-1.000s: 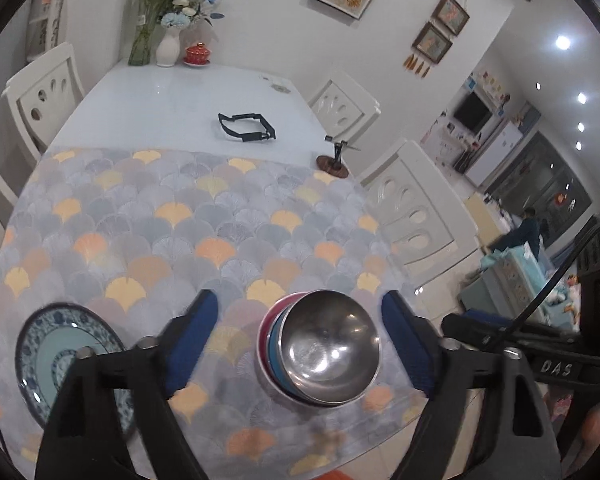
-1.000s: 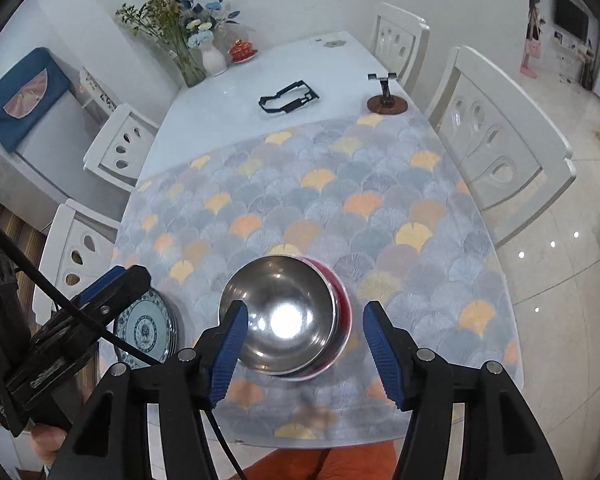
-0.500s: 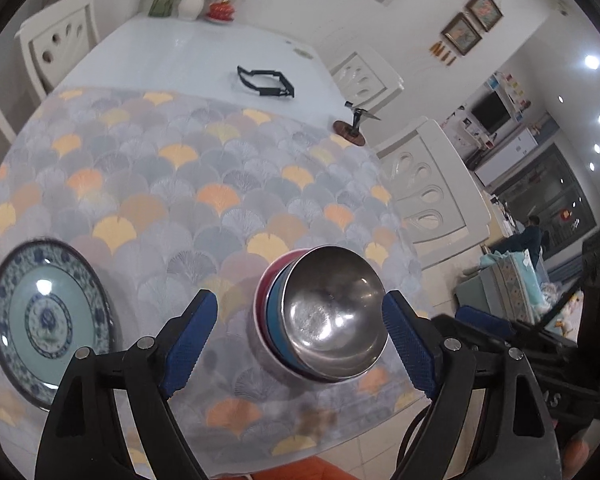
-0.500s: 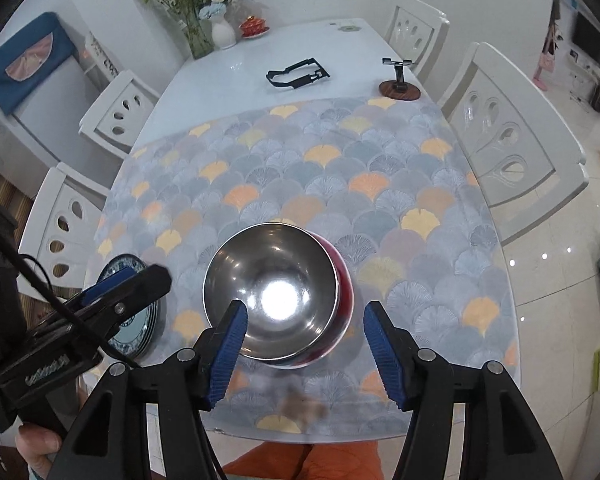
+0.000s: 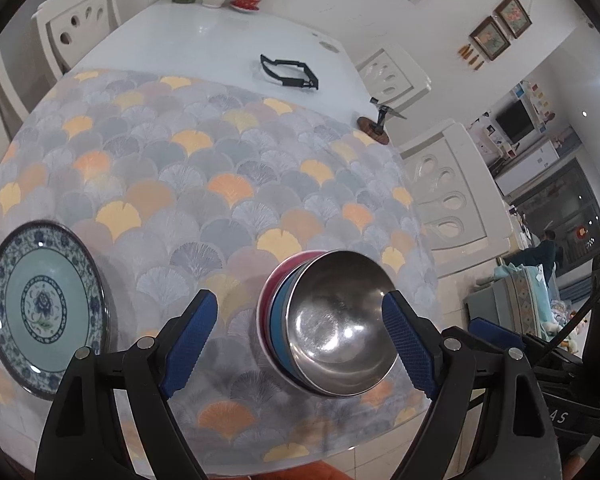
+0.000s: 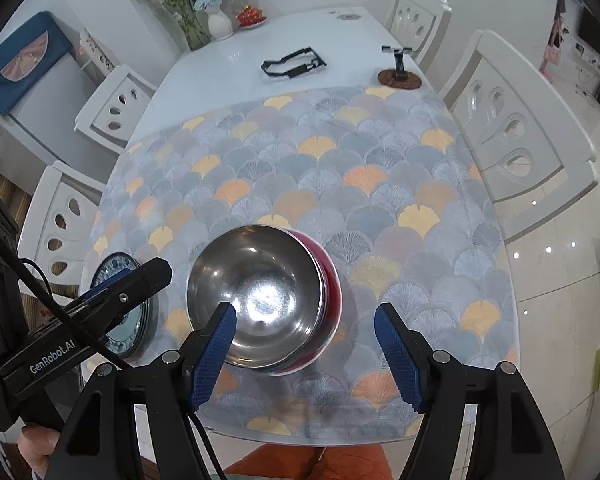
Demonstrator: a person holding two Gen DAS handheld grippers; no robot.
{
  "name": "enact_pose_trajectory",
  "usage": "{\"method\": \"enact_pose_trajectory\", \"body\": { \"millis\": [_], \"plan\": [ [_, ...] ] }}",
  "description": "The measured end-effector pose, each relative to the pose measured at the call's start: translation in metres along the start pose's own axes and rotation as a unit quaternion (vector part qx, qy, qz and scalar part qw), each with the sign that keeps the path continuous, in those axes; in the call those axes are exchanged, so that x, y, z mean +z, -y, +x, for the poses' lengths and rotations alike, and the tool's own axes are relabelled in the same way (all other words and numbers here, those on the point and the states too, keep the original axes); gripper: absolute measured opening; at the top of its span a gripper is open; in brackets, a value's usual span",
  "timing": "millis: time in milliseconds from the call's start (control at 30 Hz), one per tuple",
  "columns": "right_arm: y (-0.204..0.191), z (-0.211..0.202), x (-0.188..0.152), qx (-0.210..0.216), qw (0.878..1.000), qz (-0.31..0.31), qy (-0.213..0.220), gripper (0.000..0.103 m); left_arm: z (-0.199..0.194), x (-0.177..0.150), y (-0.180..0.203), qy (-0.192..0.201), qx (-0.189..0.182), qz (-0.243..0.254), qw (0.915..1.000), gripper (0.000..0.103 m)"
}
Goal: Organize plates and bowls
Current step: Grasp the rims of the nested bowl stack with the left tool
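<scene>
Bowls [image 6: 260, 300]: nested, near table [image 6: 220, 64] edge, plate [image 5: 44, 306] left | my left gripper [image 5: 300, 340]: wide, empty | my right gripper [image 6: 304, 352]: opening, empty | advice: straddle steel rim squarely, close gently.

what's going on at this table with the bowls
A person holds a gripper in each hand above a nested stack of bowls, a shiny steel bowl inside a blue one inside a red one, on the fan-patterned tablecloth. The left gripper is open; the right gripper jaws are opening, gripping nothing. A blue-and-white patterned plate lies beside the stack.
</scene>
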State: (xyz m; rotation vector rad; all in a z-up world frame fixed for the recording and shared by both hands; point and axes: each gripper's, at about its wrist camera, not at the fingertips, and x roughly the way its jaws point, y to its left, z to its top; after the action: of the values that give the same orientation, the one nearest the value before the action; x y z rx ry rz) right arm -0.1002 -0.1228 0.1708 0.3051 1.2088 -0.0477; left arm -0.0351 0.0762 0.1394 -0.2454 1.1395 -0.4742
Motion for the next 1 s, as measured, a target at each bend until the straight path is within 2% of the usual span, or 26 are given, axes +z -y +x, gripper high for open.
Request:
{"method": "enact_pose_trajectory", "body": {
  "millis": [233,400,600,733,800,1000],
  "plan": [
    [0.015,0.023,0.002,0.022,1.000,0.011,0.004,0.069,0.018,-0.010,-0.004,-0.024,0.001,-0.002,0.9997,0.083],
    [0.023,0.046,0.004,0.030,0.999,0.010,-0.011,0.069,0.040,-0.018,-0.010,-0.050,-0.018,-0.021,0.9984,0.081],
    [0.033,0.075,0.004,0.052,0.998,0.021,-0.039,0.069,0.057,-0.025,-0.010,-0.057,-0.017,-0.026,0.9979,0.067],
    [0.037,0.090,0.004,0.061,0.996,0.025,-0.053,0.069,0.065,-0.026,-0.014,-0.058,-0.021,-0.040,0.9973,0.066],
    [0.037,0.094,0.005,0.061,0.996,0.021,-0.057,0.069,0.069,-0.026,-0.017,-0.060,-0.029,-0.049,0.9966,0.061],
    [0.040,0.104,0.010,0.070,0.995,0.017,-0.062,0.069,0.076,-0.026,-0.021,-0.061,-0.043,-0.069,0.9948,0.057]
  ]
}}
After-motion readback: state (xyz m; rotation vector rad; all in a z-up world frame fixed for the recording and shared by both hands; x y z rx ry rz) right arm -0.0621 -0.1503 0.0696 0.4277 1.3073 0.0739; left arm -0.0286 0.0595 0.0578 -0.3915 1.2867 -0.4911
